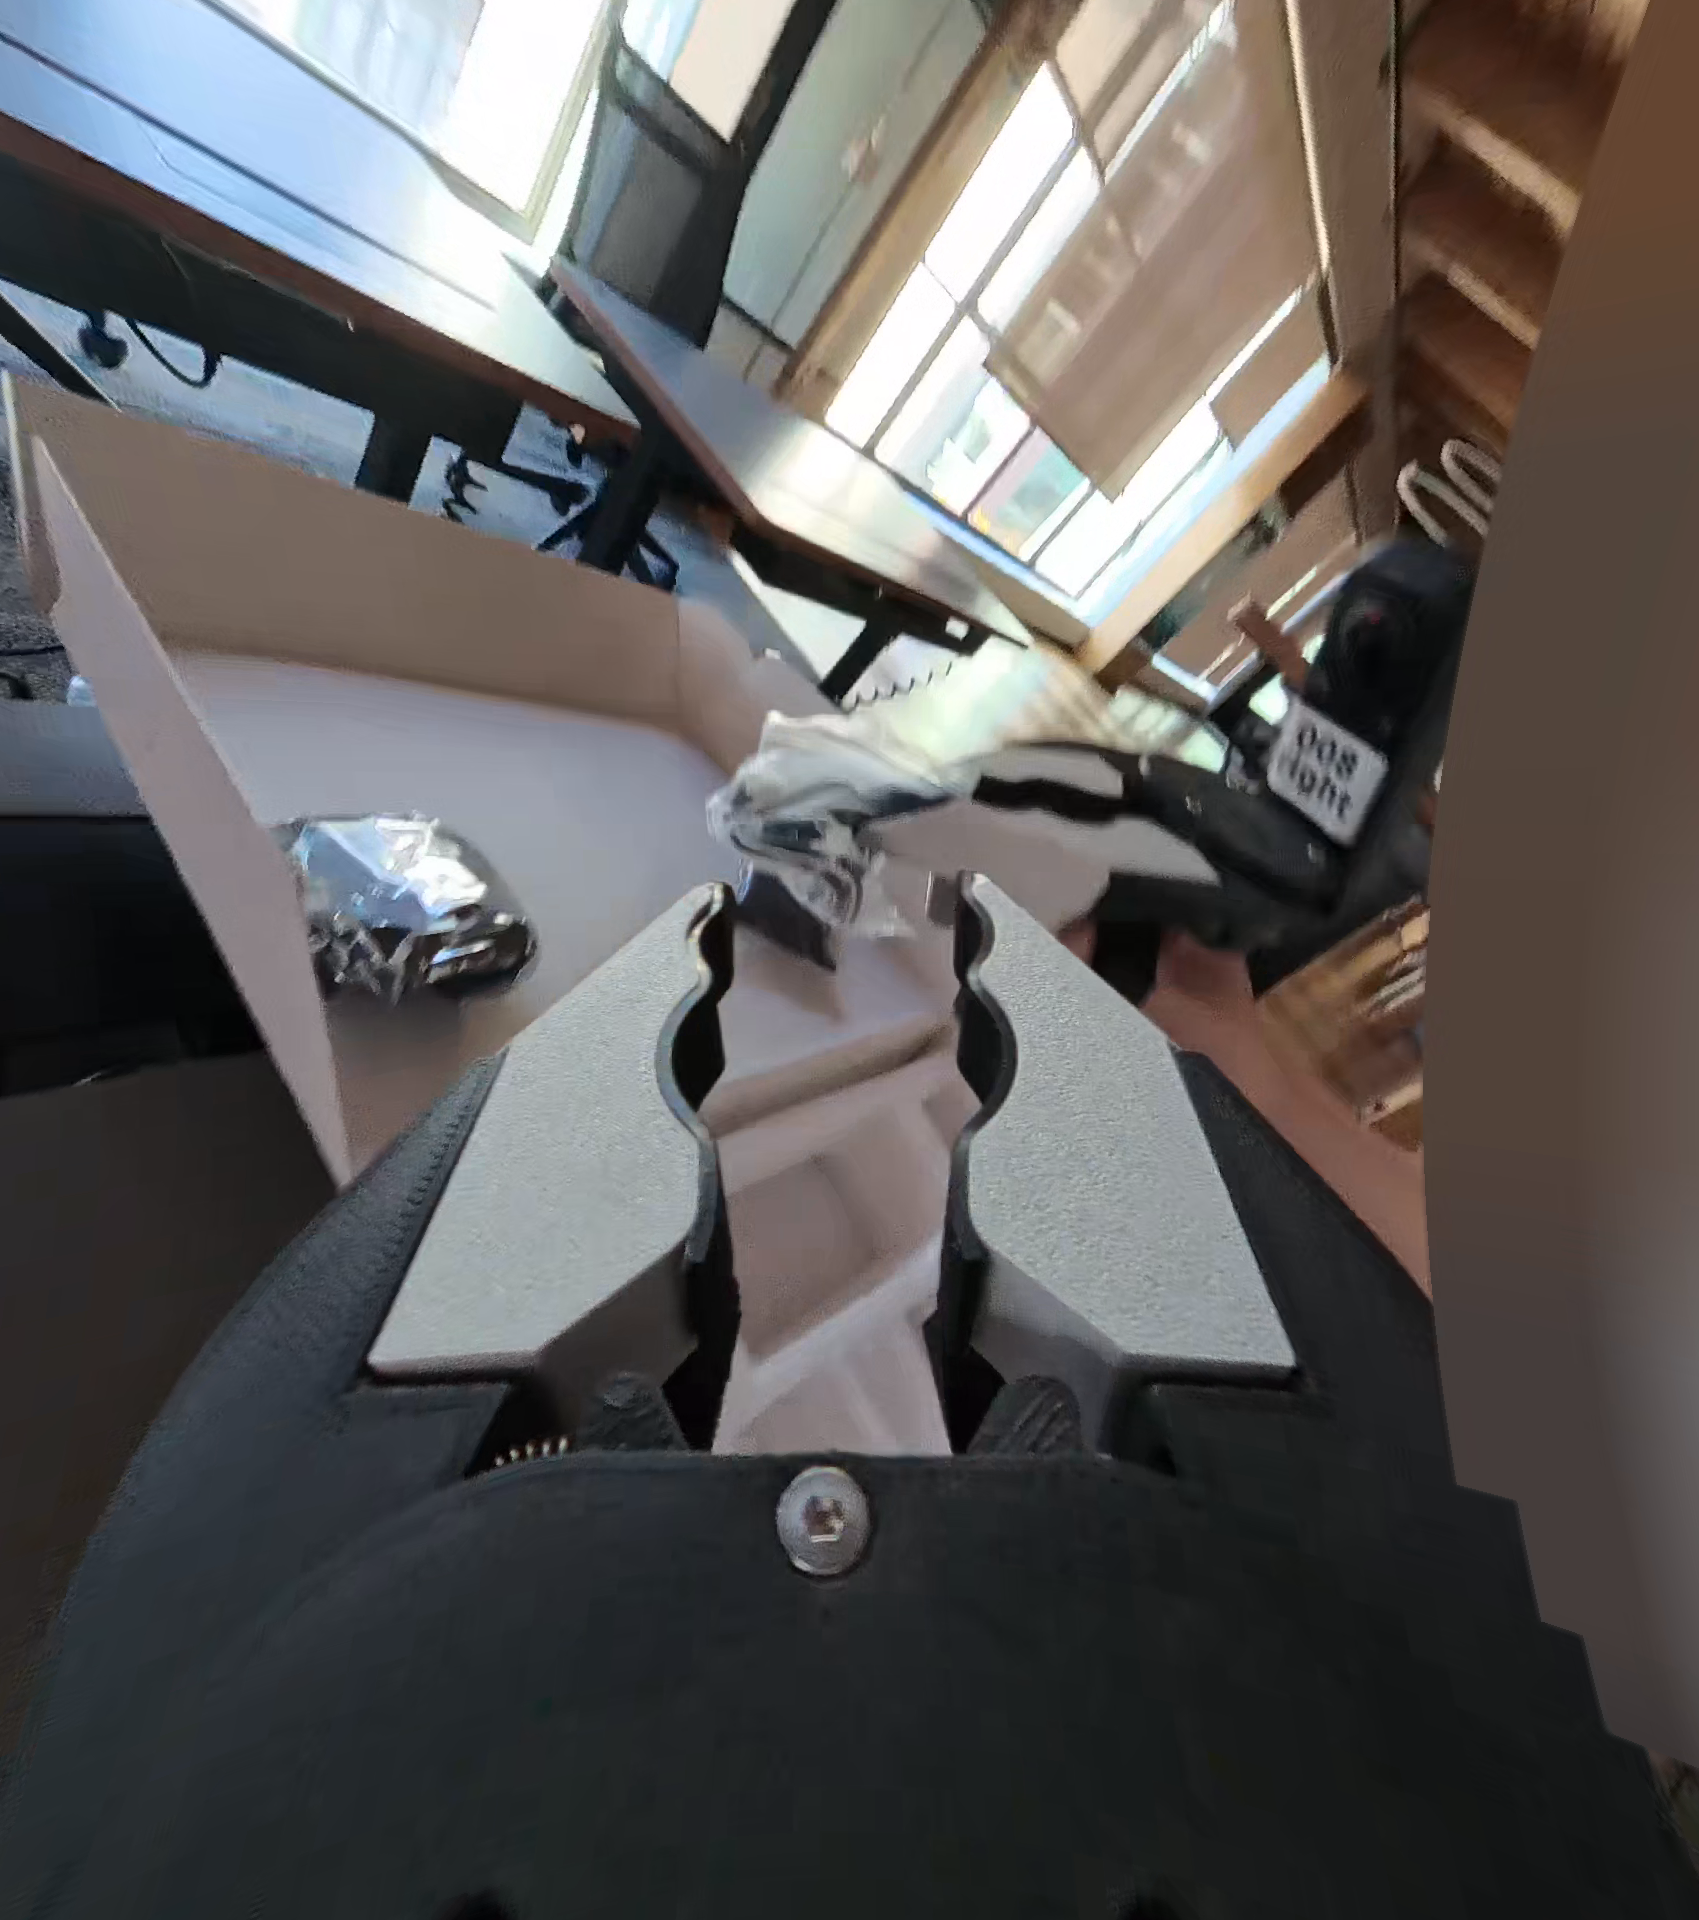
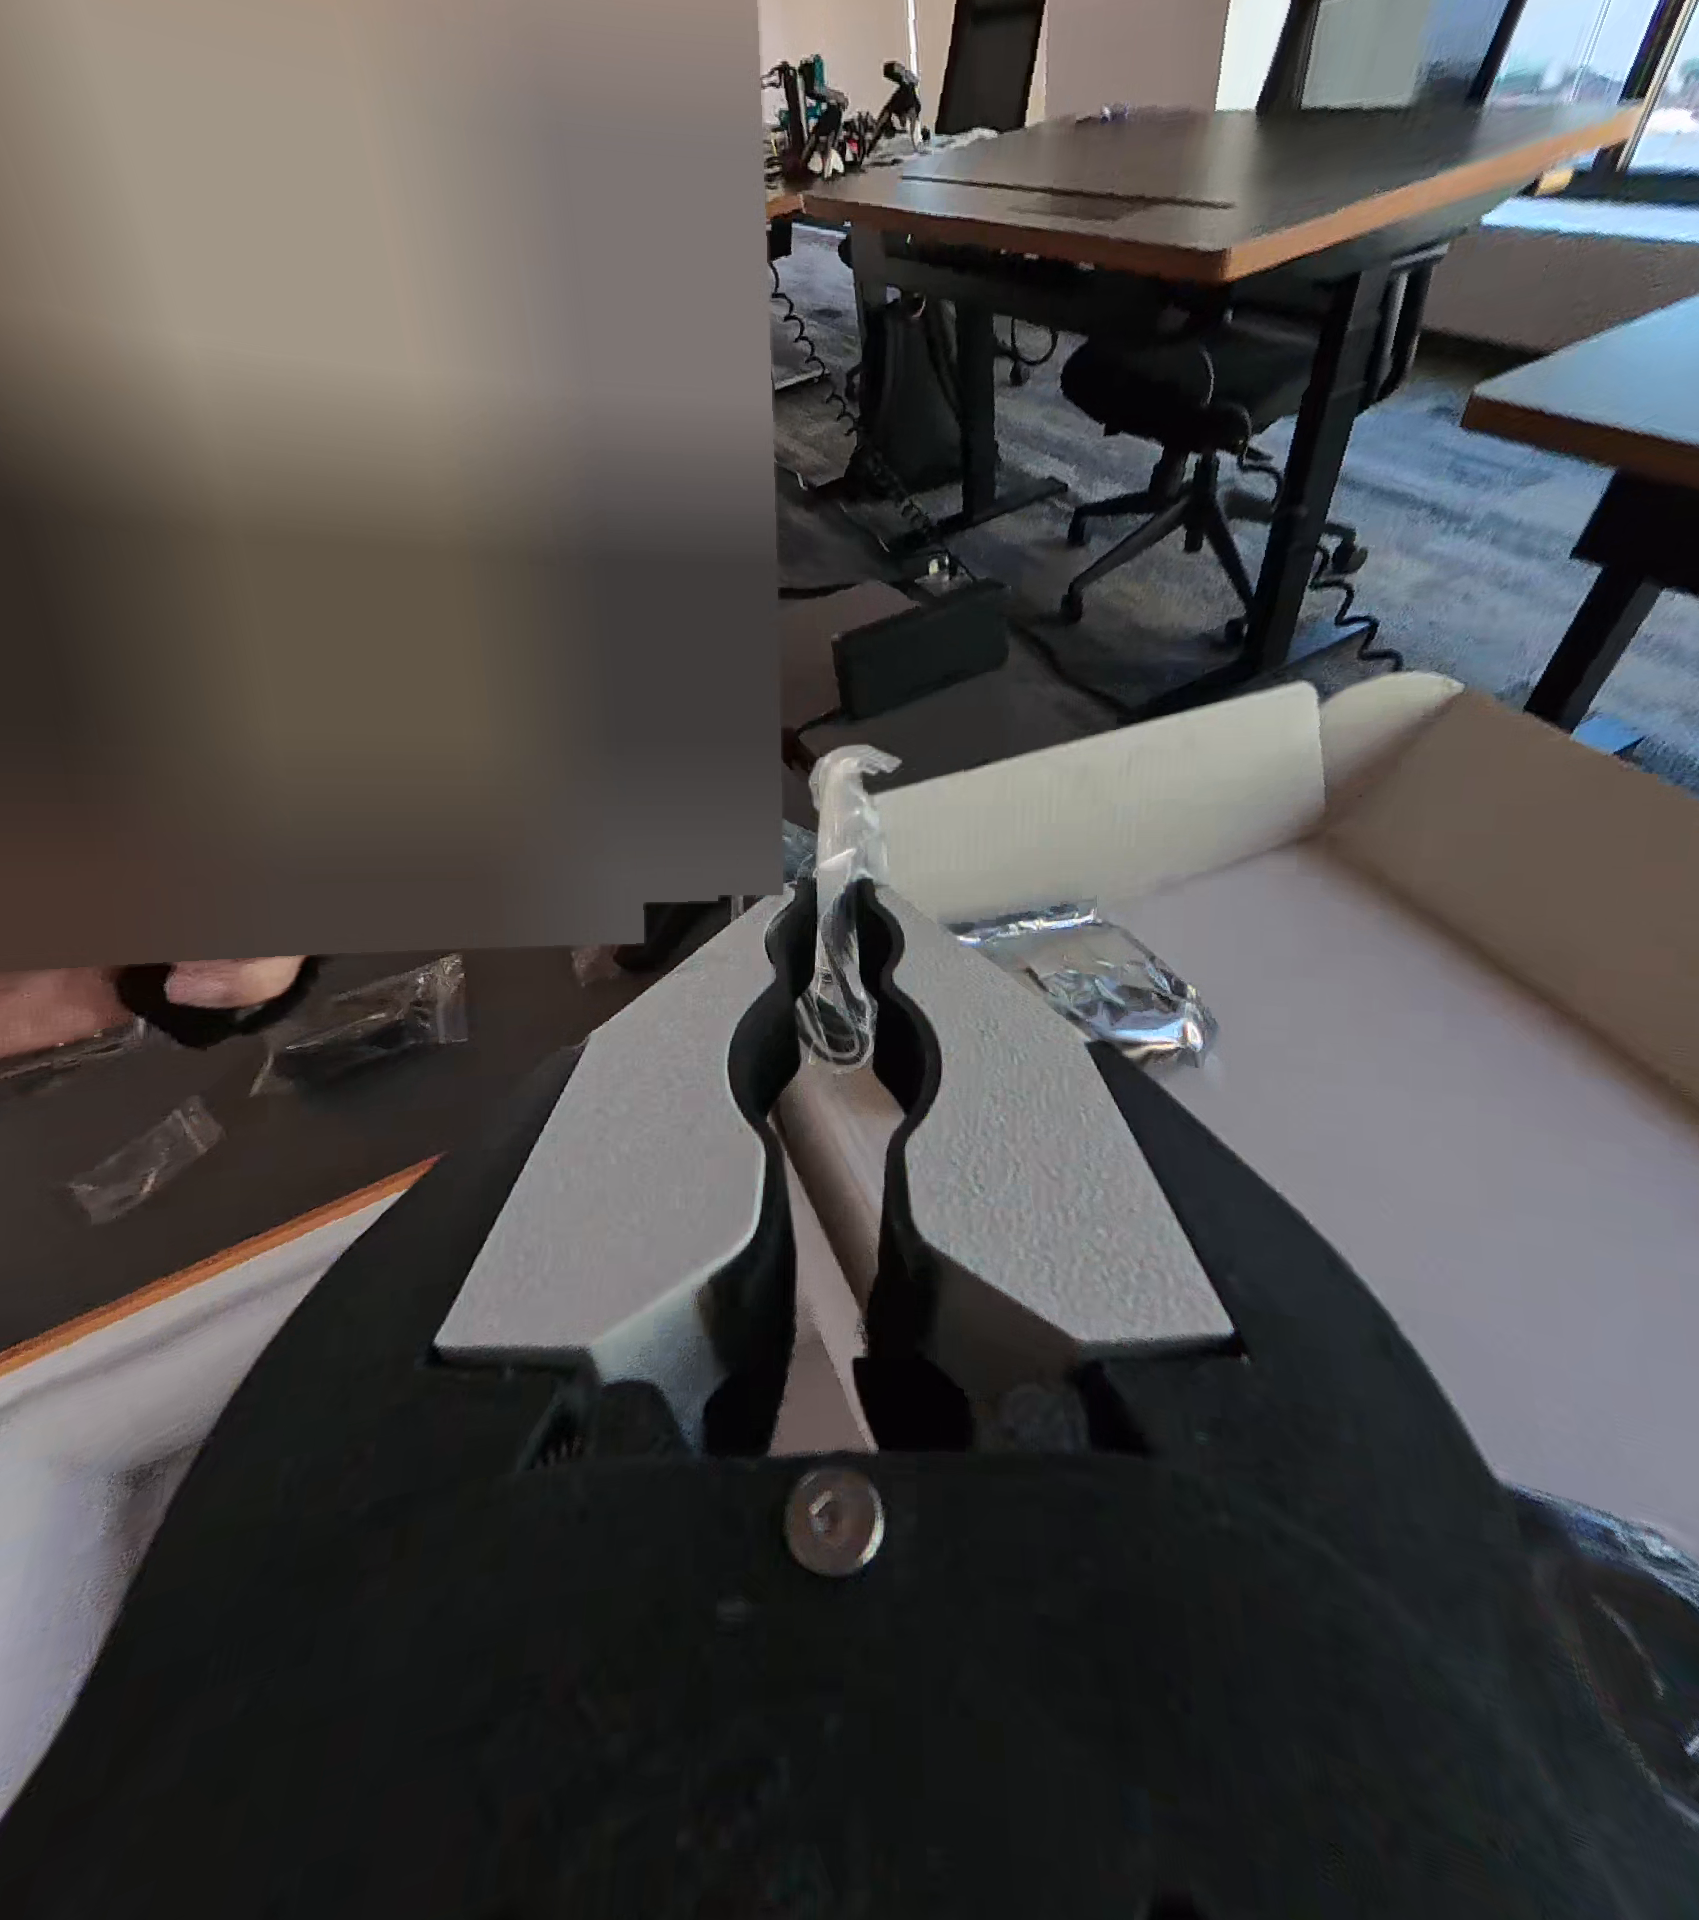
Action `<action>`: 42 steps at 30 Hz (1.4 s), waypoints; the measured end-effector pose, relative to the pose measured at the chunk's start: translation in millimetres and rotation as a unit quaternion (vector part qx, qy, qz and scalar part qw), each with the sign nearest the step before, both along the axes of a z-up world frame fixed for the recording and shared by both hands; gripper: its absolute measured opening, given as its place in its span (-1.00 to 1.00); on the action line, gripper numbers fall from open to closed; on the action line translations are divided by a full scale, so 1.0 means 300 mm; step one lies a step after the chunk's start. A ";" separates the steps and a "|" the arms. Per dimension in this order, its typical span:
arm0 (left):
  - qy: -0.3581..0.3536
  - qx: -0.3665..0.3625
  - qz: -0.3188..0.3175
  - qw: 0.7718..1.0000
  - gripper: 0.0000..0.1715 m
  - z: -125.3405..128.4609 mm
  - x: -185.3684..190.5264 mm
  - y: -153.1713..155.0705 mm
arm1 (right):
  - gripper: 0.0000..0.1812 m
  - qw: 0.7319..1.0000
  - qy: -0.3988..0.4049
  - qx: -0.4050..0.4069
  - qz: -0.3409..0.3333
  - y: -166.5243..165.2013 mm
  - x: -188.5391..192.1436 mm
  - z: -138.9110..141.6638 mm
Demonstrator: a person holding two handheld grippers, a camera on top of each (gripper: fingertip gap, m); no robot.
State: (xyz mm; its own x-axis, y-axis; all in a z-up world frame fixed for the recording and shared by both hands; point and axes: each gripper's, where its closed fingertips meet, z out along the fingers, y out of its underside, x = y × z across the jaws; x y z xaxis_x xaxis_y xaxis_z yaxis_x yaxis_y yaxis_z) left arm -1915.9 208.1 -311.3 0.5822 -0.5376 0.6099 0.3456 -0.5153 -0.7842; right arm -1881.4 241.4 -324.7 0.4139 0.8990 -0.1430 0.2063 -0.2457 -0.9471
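Observation:
My right gripper (image 2: 837, 914) is shut on a small clear plastic bag (image 2: 840, 831) with a dark part inside, held above the near wall of an open cardboard box (image 2: 1572, 831). In the left wrist view the box (image 1: 357, 582) lies ahead. My left gripper (image 1: 845, 902) is open and empty, its tips just below and in front of the same bag (image 1: 793, 821). That bag hangs from the right gripper (image 1: 980, 784), which reaches in from the right. A crumpled clear bag with dark contents (image 1: 403, 909) lies on the box floor; it also shows in the right wrist view (image 2: 1110, 982).
Several small clear bags (image 2: 367, 1023) lie on the dark table (image 2: 14, 1278) left of the box, near a person's hand (image 2: 201, 987). Another bagged dark item (image 2: 1676, 1683) lies in the box's near right corner. Desks (image 2: 1240, 197) and an office chair (image 2: 1177, 436) stand behind. The tips of one gripper are about 6 centimeters away from the tips of the other.

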 end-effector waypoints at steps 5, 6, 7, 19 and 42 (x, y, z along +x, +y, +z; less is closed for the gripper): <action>-0.057 -0.042 0.003 0.997 -0.57 -0.001 0.090 0.054 | -0.94 1.000 0.028 0.005 0.001 -0.034 0.014 0.045; -0.070 -0.056 -0.007 0.996 -0.61 -0.011 0.109 0.052 | -0.94 0.999 0.040 0.001 0.001 -0.039 0.023 0.053; -0.082 -0.067 -0.018 0.994 -0.66 -0.019 0.126 0.049 | -0.94 0.999 0.050 -0.006 0.004 -0.045 0.032 0.057; -0.146 -0.097 -0.098 0.980 -1.00 -0.028 0.225 0.016 | -0.94 0.946 0.214 -0.242 0.011 -0.035 0.160 0.049; 0.124 -0.097 -0.061 0.986 -0.75 -0.232 0.111 -0.061 | -0.87 0.977 -0.107 -0.173 -0.062 0.144 0.136 -0.389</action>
State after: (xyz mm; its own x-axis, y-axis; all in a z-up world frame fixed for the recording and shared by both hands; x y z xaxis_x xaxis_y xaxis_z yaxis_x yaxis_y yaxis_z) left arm -1882.5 189.8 -380.8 0.6650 -0.4997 0.5551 0.0823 -0.6897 -0.7194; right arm -1840.7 284.7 -441.6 0.5704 0.7531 -0.3278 0.3394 -0.5795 -0.7409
